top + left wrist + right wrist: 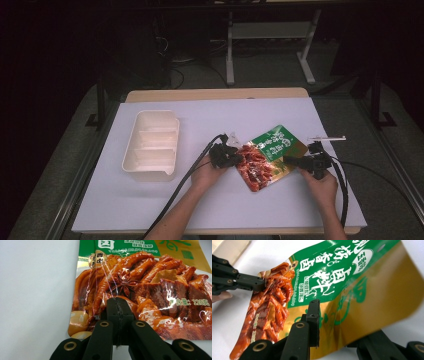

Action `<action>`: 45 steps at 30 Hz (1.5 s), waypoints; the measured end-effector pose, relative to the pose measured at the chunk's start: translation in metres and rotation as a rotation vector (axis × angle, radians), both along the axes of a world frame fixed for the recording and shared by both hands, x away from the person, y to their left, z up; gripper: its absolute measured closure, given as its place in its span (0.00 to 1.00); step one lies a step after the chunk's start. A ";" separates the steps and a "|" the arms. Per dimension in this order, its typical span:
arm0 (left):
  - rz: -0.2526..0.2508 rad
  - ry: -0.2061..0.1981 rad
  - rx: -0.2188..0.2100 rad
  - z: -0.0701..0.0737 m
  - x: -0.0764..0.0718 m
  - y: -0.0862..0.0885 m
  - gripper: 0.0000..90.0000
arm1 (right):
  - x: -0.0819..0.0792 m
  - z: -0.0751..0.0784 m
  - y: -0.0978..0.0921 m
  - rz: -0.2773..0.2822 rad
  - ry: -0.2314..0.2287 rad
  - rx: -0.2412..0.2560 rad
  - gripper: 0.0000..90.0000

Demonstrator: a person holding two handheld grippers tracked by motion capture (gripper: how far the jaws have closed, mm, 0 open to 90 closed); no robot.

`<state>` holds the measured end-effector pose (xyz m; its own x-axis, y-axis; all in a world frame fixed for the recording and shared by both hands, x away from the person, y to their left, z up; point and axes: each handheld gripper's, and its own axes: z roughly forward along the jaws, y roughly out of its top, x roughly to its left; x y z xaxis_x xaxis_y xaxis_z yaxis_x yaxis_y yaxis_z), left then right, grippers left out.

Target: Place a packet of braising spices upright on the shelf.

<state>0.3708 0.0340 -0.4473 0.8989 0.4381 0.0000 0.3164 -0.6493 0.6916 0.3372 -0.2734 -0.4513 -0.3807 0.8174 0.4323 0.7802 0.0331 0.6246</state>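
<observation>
A snack pouch [267, 155], green and gold with a picture of red braised meat, lies tilted on the white table, right of centre. My left gripper [231, 157] is shut on its left edge. In the left gripper view the jaws [117, 305] are pressed together over the printed meat on the pouch [150, 272]. My right gripper [295, 161] is shut on the pouch's right, gold side. In the right gripper view one jaw lies on top of the pouch [362, 290] and the other is hidden under it, with the gripper [314, 307] clamping the foil. The left gripper [249, 281] shows across the pouch.
A cream compartment tray [150, 145] stands on the table's left side. A thin white strip [327, 137] lies just beyond the right hand. Cables trail from both grippers toward the front edge. Table legs and dark floor lie behind the table.
</observation>
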 end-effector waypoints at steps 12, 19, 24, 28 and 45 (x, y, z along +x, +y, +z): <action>0.011 0.012 -0.030 -0.001 0.000 0.006 0.99 | 0.002 0.007 0.005 0.014 -0.049 -0.013 0.99; 0.002 0.002 -0.052 0.003 -0.008 0.018 0.93 | 0.000 0.021 0.004 0.025 -0.081 0.027 0.99; -0.027 -0.004 -0.096 0.010 -0.023 0.032 0.85 | 0.000 0.038 0.009 0.041 -0.111 0.021 0.99; -0.048 -0.003 -0.112 0.012 -0.033 0.038 0.80 | 0.001 0.051 0.014 0.067 -0.135 0.006 1.00; -0.138 -0.030 -0.161 0.028 -0.083 0.072 0.66 | 0.004 0.108 0.050 0.182 -0.232 -0.032 1.00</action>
<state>0.2877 0.1062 -0.4191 0.9511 0.3072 -0.0324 0.2099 -0.5654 0.7977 0.3413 -0.2230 -0.3429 -0.6079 0.7385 0.2917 0.5965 0.1822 0.7817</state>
